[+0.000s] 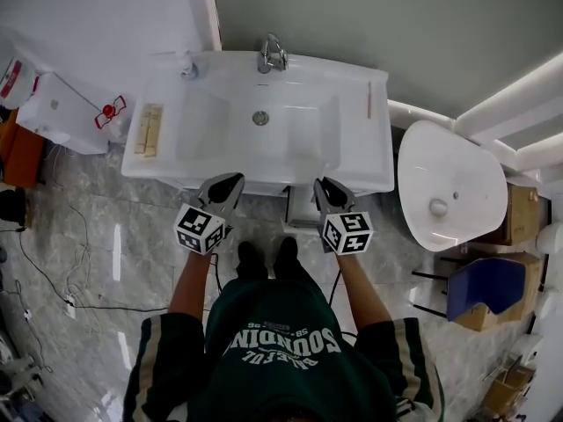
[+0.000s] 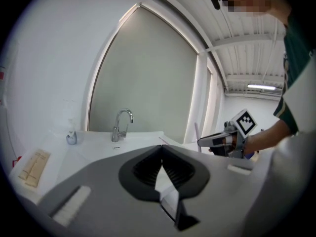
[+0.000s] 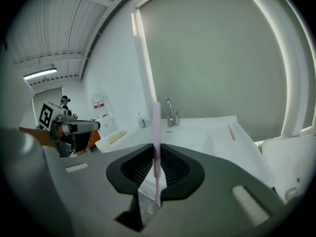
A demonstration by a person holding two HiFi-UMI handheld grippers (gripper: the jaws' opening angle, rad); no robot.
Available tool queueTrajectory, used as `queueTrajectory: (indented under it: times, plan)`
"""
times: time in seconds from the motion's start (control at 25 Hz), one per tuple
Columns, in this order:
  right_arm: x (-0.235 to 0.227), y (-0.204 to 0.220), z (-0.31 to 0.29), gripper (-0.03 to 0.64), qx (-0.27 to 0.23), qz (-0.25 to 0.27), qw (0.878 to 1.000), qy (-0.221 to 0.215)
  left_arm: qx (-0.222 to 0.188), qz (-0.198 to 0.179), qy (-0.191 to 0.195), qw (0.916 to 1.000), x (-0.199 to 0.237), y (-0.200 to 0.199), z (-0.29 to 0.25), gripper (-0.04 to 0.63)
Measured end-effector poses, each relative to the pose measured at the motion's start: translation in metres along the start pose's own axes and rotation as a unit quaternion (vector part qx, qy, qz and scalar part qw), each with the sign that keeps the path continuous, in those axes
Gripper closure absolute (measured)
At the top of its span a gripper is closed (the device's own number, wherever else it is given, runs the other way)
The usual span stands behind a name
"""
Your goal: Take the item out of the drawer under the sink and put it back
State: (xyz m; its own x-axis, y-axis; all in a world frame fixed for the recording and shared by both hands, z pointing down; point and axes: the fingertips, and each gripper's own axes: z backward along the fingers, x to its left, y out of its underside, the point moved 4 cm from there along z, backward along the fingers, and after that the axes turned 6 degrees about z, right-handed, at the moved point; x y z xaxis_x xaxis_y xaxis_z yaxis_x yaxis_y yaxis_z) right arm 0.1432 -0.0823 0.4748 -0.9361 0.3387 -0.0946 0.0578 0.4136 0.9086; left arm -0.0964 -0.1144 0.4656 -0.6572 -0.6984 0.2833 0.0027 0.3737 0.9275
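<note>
1. The right gripper point(image 3: 156, 148) has its jaws closed on a thin, pale pink stick point(image 3: 156, 122). The stick stands upright and is pinched partway along its length, so its upper part rises past the jaw tips.
2. The left gripper point(image 2: 162, 148) is closed as well, with its tips touching and nothing between them.
3. The person holds both grippers side by side in front of the near edge of the sink point(image 1: 352, 161), the left one on the left and the right one on the right. Both sets of jaws point toward the far wall, so the held stick sits near the sink's front rim, right of the basin's middle.
4. The faucet point(image 1: 271, 55) stands at the middle of the far edge.
5. A second pink stick point(image 1: 369, 100) lies flat on the counter to the right of the basin. A pale wooden piece point(image 1: 149, 128) lies on the counter to the left of it.
6. Further right, beside the sink, is a white toilet point(image 1: 449, 183). Grey marbled floor point(image 1: 114, 236) spreads below and to the left.
</note>
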Motion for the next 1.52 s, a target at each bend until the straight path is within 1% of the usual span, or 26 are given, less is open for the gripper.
queueTrajectory:
  times: [0.24, 0.4, 0.6, 0.76, 0.88, 0.96, 1.04, 1.16, 1.32, 1.52]
  plan:
    - [-0.020, 0.044, 0.001, 0.566, 0.040, -0.003, 0.999, -0.005, 0.029, 0.020, 0.002, 0.9994, -0.013, 0.028, -0.020, 0.545]
    - [-0.027, 0.068, 0.001, 0.566, 0.071, 0.018, 0.997, -0.013, 0.043, 0.031, 0.002, 0.9986, -0.021, 0.041, -0.029, 0.545]
    - [-0.034, 0.114, -0.009, 0.566, 0.126, 0.052, 0.990, -0.033, 0.063, 0.045, -0.006, 0.9970, -0.026, 0.062, -0.035, 0.545]
    - [-0.038, 0.147, -0.017, 0.566, 0.165, 0.065, 0.983, -0.049, 0.078, 0.056, -0.015, 0.9953, -0.027, 0.079, -0.036, 0.545]
    - [-0.037, 0.172, -0.027, 0.566, 0.194, 0.085, 0.975, -0.064, 0.090, 0.063, -0.023, 0.9937, -0.028, 0.091, -0.037, 0.545]
    - [-0.036, 0.190, -0.035, 0.566, 0.213, 0.109, 0.968, -0.079, 0.097, 0.064, -0.027, 0.9928, -0.029, 0.097, -0.037, 0.545]
    - [-0.035, 0.212, -0.044, 0.566, 0.230, 0.129, 0.960, -0.095, 0.100, 0.066, -0.031, 0.9923, -0.030, 0.102, -0.037, 0.545]
    - [-0.036, 0.236, -0.058, 0.566, 0.257, 0.144, 0.949, -0.110, 0.101, 0.071, -0.040, 0.9915, -0.029, 0.107, -0.036, 0.545]
    - [-0.039, 0.261, -0.079, 0.566, 0.286, 0.157, 0.939, -0.108, 0.101, 0.080, -0.056, 0.9901, -0.023, 0.114, -0.032, 0.545]
    - [-0.045, 0.294, -0.102, 0.566, 0.326, 0.184, 0.922, -0.103, 0.107, 0.089, -0.071, 0.9877, -0.017, 0.124, -0.027, 0.545]
